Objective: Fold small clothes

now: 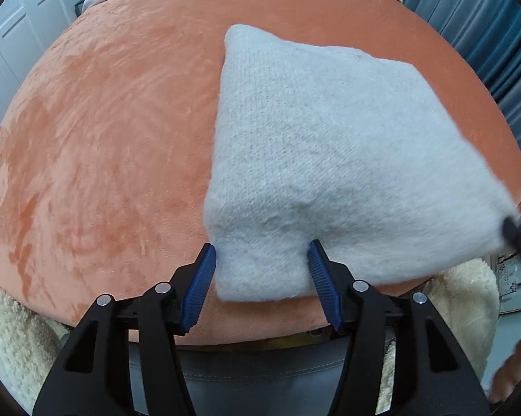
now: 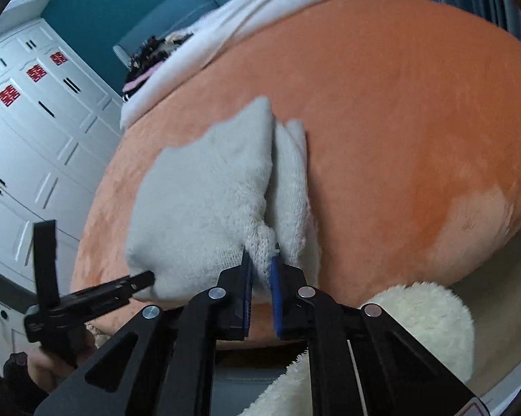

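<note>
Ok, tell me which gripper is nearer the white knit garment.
Right. The right gripper is pinching the white knit garment's corner; the left gripper is open, fingers straddling a near-edge flap.

L gripper (image 1: pixel 260 253), black w/ blue ribbed pads: jaws spread wide, a white fuzzy knit garment (image 1: pixel 329 159) corner between them, pads untouched. R gripper (image 2: pixel 262 258), same build: jaws pinched on garment edge.

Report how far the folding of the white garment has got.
Done: the white knit garment lies doubled on the orange cover. In hand: the right gripper pinches its near corner; the left gripper straddles an edge, jaws apart. Left: closing the left grip and making any further fold.
</note>
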Available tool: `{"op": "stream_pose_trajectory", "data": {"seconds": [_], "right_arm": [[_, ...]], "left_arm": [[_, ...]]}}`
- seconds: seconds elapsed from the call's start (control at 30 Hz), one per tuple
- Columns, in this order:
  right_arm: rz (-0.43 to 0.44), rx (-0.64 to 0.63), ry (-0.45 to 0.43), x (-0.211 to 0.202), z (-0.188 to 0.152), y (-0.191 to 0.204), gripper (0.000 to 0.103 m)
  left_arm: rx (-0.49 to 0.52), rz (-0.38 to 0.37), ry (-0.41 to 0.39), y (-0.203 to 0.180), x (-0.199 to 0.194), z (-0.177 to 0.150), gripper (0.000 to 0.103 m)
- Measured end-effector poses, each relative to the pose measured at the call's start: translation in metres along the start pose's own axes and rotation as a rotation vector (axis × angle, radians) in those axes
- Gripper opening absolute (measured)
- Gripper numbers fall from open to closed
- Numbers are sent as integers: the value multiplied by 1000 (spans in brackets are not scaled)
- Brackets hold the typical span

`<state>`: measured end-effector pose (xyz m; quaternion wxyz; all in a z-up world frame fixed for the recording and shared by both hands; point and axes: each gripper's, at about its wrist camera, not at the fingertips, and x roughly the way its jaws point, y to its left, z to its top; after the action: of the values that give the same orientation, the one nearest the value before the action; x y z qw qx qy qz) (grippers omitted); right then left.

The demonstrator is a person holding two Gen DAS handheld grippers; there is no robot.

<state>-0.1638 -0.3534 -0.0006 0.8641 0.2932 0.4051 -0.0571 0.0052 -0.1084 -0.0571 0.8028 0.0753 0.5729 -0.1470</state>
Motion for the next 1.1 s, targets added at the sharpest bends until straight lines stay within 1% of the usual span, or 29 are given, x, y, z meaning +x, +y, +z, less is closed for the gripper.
{"op": "stream_pose_trajectory", "data": {"seconds": [0.03, 0.07, 0.13, 0.17, 0.2, 0.27, 0.33, 0.37, 0.43, 0.47, 0.53, 0.57, 0.6, 0.63, 0.67, 0.7, 0.73, 0.77, 0.8, 0.83, 0.87, 0.9, 0.93, 1.0, 1.03, 1.07, 1.1], "right_arm": [[-11, 2, 42, 8, -1, -5, 8], [-47, 11, 111, 26, -6, -14, 8], [-115, 37, 286, 74, -28, -34, 8], [-116, 57, 296, 79, -31, -35, 7], [-123, 43, 287, 75, -26, -29, 8], [-124, 15, 225, 58, -13, -12, 11], [-102, 21, 164, 36, 0, -1, 18], [-103, 15, 131, 28, 7, 5, 19], [-120, -40, 51, 17, 29, 25, 19], [-117, -58, 27, 9, 32, 30, 19], [-96, -83, -2, 15, 51, 44, 19], [-90, -97, -2, 26, 59, 51, 19], [-88, -102, 17, 39, 65, 53, 19], [-104, -97, 50, 64, 70, 54, 19], [-131, -93, 81, 81, 71, 46, 18], [-172, -95, 137, 108, 70, 42, 16], [-218, -103, 190, 127, 66, 32, 8], [-221, -106, 212, 146, 59, 25, 6], [-217, -103, 197, 145, 62, 27, 6], [-214, -96, 202, 140, 67, 31, 7], [-187, -78, 175, 126, 75, 36, 9], [-146, -64, 131, 113, 83, 41, 9], [-127, -64, 103, 106, 89, 44, 10], [-148, -63, 71, 104, 104, 48, 29], [-165, -54, 63, 110, 110, 46, 53], [-182, -50, 74, 120, 114, 44, 62], [-199, -51, 109, 136, 115, 42, 62]], "left_arm": [[2, 3, 2, 0, 1, -2, 54], [-3, 6, 9, 0, 4, -4, 54], [-15, 6, 30, 3, 14, -6, 54], [-14, 7, 40, 3, 17, -7, 54], [-8, 10, 42, 2, 18, -8, 54], [22, 18, 8, 1, 4, -8, 54], [41, -5, -49, -3, -21, -8, 52], [43, -22, -84, -4, -35, -5, 52], [45, -33, -146, -7, -54, 5, 52], [42, -32, -171, -8, -59, 12, 53], [38, -14, -191, -13, -56, 29, 54], [38, 11, -187, -16, -50, 37, 54], [44, 34, -175, -18, -39, 44, 54], [47, 53, -159, -22, -29, 50, 54], [49, 69, -140, -24, -20, 53, 54], [49, 75, -114, -24, -7, 56, 54], [42, 88, -99, -23, 1, 57, 56], [41, 96, -95, -28, 3, 54, 56], [49, 106, -100, -29, 5, 55, 58], [55, 118, -103, -31, 5, 54, 58], [63, 123, -103, -32, 4, 53, 58], [67, 122, -103, -31, 4, 53, 58], [68, 121, -100, -31, 5, 52, 58], [67, 119, -101, -31, 5, 51, 59], [68, 122, -102, -31, 6, 52, 60], [69, 124, -102, -31, 7, 52, 60], [71, 126, -102, -31, 8, 52, 60]]}}
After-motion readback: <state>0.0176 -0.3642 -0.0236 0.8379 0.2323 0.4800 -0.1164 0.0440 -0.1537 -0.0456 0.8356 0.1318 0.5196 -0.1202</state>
